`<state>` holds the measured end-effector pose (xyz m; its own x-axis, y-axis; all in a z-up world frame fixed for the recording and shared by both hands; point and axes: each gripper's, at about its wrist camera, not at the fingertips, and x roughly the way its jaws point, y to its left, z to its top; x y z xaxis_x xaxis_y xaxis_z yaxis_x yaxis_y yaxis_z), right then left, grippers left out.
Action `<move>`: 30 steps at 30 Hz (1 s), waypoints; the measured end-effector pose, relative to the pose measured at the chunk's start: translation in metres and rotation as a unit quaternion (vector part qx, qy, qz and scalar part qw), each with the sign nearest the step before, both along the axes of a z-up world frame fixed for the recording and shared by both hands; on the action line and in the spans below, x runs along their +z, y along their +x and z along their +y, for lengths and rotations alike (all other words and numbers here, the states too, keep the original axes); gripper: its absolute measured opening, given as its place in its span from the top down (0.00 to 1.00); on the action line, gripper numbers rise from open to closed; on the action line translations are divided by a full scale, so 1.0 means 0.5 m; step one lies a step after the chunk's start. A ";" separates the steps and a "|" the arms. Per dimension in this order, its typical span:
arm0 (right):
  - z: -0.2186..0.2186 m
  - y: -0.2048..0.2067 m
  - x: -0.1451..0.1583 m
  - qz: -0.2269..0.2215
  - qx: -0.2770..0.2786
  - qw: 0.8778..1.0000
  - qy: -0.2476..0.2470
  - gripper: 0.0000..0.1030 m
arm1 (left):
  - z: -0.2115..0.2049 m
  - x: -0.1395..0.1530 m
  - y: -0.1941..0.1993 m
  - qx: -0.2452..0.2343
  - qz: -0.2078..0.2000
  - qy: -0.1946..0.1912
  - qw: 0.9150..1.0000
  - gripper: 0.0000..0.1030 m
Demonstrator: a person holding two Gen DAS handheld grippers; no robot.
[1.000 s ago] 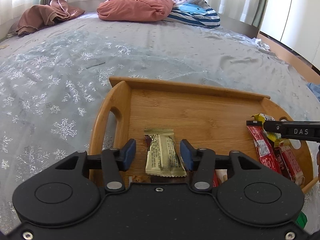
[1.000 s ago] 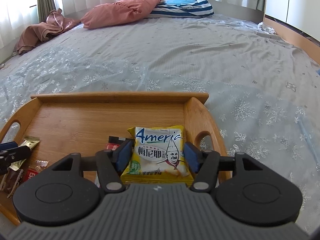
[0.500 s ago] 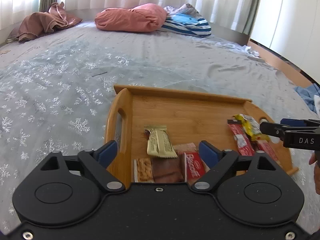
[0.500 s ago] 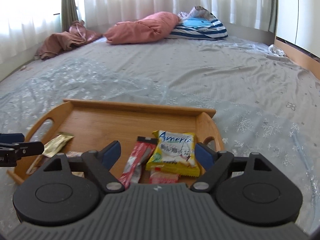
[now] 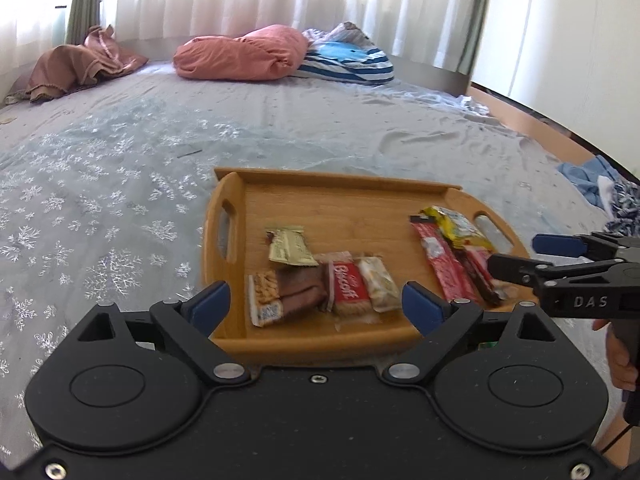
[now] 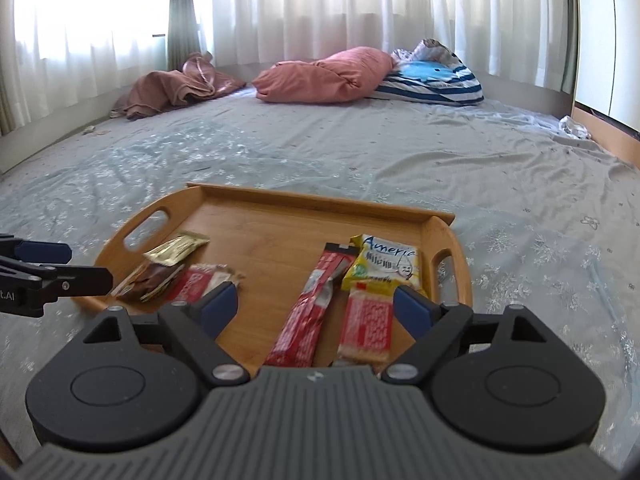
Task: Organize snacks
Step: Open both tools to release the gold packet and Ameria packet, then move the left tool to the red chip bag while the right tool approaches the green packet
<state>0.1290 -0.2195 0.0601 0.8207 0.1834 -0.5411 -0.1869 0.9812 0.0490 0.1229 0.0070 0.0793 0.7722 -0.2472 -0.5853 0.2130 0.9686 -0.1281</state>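
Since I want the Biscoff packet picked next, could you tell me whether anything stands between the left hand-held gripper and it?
Nothing visible does. The left hand-held gripper is opening, nothing between its jaws, and the Biscoff packet lies uncovered near the tray's near rim, neighbours beside it.

Each hand-held gripper (image 5: 316, 300) is black with blue finger pads (image 5: 210, 304) and silver screws.

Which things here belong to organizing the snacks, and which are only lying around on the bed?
For the job:
- wooden tray
- gold packet
- Biscoff packet
- long red stick pack
- yellow Ameria bag

Only lying about:
- pink pillow
- striped cushion
- brown cloth
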 end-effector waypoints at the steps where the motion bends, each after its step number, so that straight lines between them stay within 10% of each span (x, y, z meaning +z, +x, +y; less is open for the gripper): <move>1: 0.001 -0.008 0.000 -0.001 0.003 1.000 0.002 0.10 | -0.003 0.003 -0.005 -0.004 0.002 -0.001 1.000 0.10; 30: -0.053 -0.135 -0.061 0.014 -0.016 1.000 0.011 0.07 | -0.080 -0.023 -0.179 -0.065 0.073 -0.020 0.995 0.10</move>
<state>0.0613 -0.2461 0.0294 0.8108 0.1691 -0.5604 -0.1530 0.9853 0.0760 0.0335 -0.0332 0.0677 0.6399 -0.3642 -0.6767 0.3122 0.9278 -0.2041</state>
